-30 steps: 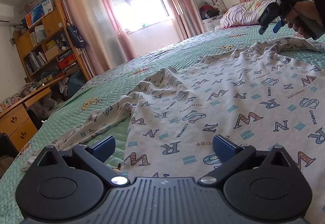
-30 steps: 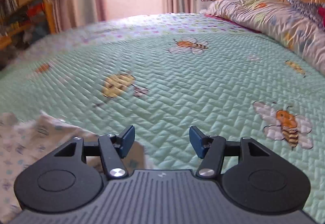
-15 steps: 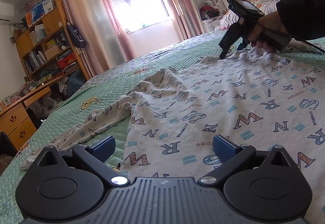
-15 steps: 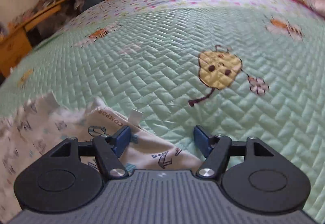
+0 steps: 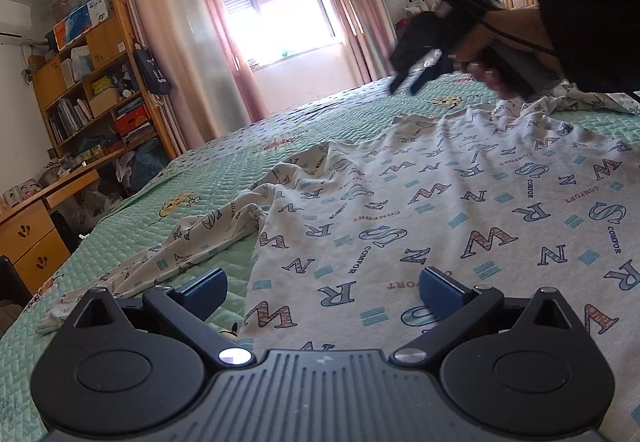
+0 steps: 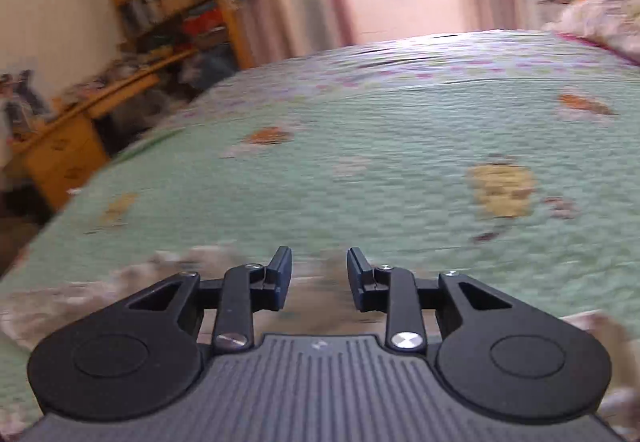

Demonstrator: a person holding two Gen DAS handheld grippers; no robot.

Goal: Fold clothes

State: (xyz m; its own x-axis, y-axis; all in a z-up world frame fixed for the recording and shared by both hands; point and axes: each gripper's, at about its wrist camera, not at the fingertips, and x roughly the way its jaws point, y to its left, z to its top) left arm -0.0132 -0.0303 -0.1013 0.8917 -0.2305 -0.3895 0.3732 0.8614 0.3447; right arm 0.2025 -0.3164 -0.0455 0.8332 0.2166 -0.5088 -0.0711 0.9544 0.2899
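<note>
Lying spread on the bed (image 5: 240, 169), the letter-print garment (image 5: 460, 209) fills the ground ahead of the left gripper (image 5: 322, 288), jaws wide, empty. Right gripper (image 6: 319, 274) has swung over the far collar edge; its jaws have just been closing, blurred cloth beneath, nothing pinched yet. Judged: grasp imminent, first fold not begun.

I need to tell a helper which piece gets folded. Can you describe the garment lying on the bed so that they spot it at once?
Start at the bed with the green quilted bedspread printed with cartoon bees. Spread across its near side lies the garment, with a crumpled sleeve trailing towards the bookshelf side. It is the only whitish cloth covered in big letters such as W, S, R and N and the word COMFORT.
</note>
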